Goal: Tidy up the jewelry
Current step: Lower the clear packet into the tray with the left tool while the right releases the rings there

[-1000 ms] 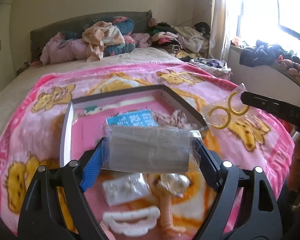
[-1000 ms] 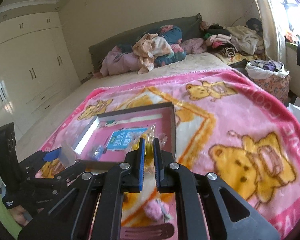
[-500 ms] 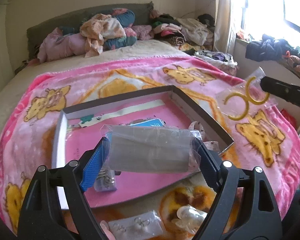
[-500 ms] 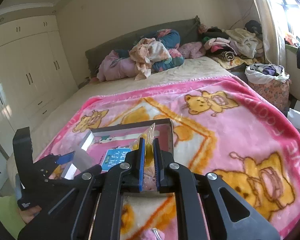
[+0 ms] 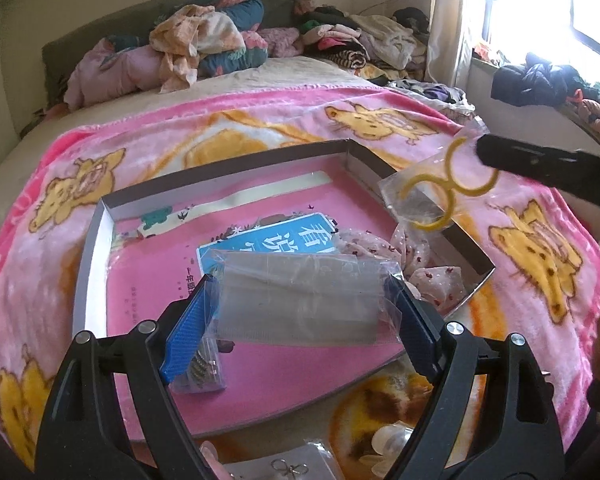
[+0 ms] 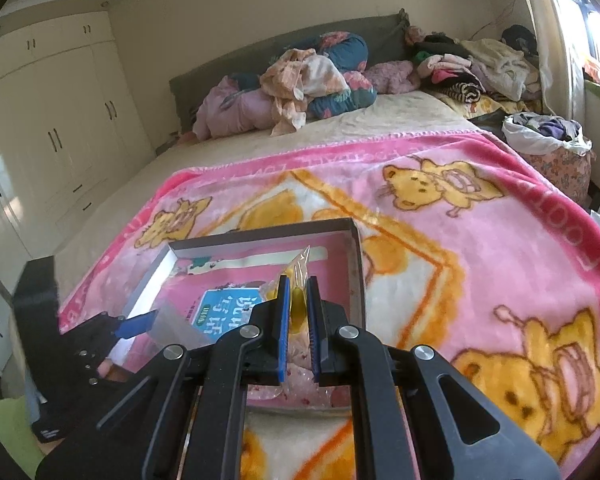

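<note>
My left tool (image 5: 300,304) clamps a light, crinkly grey-card packet (image 5: 300,304) above the box (image 5: 96,248), my right tool (image 6: 298,312) pinches the slippery hoop-earring bag (image 5: 440,188) by its edge.

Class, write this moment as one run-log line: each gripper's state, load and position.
left gripper: shut on clear packet, above box | right gripper: shut on hoop bag, above box edge

**Bedroom clutter**

A pink bear blanket (image 6: 480,264) covers the near end of the bed (image 6: 380,120). Pillows and clothes (image 5: 204,48) pile against the grey headboard (image 6: 284,36). White wardrobes (image 6: 48,120) line one wall; a curtained window (image 5: 520,12) glows opposite.
</note>
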`<state>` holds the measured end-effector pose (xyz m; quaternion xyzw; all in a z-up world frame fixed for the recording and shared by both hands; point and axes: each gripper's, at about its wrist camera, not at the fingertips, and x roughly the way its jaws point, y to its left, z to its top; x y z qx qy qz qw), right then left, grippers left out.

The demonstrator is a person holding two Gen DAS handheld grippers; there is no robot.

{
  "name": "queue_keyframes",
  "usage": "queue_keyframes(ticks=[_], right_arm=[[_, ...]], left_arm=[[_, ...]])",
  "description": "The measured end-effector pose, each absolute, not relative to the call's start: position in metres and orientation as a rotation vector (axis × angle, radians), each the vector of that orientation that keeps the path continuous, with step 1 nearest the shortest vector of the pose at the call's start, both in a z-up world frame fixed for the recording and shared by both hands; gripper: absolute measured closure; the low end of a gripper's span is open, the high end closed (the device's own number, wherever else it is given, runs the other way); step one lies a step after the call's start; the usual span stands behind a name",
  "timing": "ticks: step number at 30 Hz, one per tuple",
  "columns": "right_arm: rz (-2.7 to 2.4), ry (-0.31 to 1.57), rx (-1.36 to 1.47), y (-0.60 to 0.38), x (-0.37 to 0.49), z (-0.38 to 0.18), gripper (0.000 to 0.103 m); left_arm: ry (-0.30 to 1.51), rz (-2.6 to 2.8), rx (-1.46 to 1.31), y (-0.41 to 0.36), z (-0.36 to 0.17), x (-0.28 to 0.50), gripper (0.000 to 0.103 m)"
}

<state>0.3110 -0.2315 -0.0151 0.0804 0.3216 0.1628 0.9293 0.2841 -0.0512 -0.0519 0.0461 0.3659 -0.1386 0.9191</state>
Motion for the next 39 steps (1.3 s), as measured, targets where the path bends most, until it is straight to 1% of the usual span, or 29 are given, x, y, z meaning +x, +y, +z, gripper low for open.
queue_keyframes(ticks=[15, 18, 22, 27, 30, 31, 34, 37, 39], right_arm=[[0.319, 0.769, 0.186, -0.228, 0.337, -0.052, 0.094], [0.296, 0.787, 0.171, -0.229, 0.335, -0.060, 0.093], [0.284, 0.817, 0.166, -0.231, 0.331, -0.069, 0.089], [0.275, 0.822, 0.144, -0.233, 0.319, -0.077, 0.089], [0.274, 0.815, 0.143, -0.236, 0.313, -0.077, 0.083], [0.269, 0.811, 0.142, -0.237, 0.311, -0.076, 0.077], [0.277, 0.799, 0.147, -0.239, 0.305, -0.072, 0.074], [0.290, 0.784, 0.144, -0.238, 0.299, -0.067, 0.066], [0.278, 0.767, 0.124, -0.236, 0.294, -0.063, 0.062]], left_arm=[[0.772, -0.267, 0.072, -0.041, -0.055, 0.295, 0.027], [0.776, -0.263, 0.071, -0.039, -0.057, 0.293, 0.027], [0.787, -0.261, 0.068, -0.040, -0.061, 0.293, 0.027], [0.787, -0.261, 0.069, -0.040, -0.062, 0.291, 0.027], [0.786, -0.258, 0.052, -0.039, -0.060, 0.289, 0.026], [0.784, -0.256, 0.052, -0.039, -0.059, 0.288, 0.026], [0.771, -0.252, 0.056, -0.039, -0.057, 0.285, 0.026], [0.761, -0.251, 0.056, -0.038, -0.054, 0.283, 0.025], [0.757, -0.250, 0.048, -0.037, -0.052, 0.282, 0.025]])
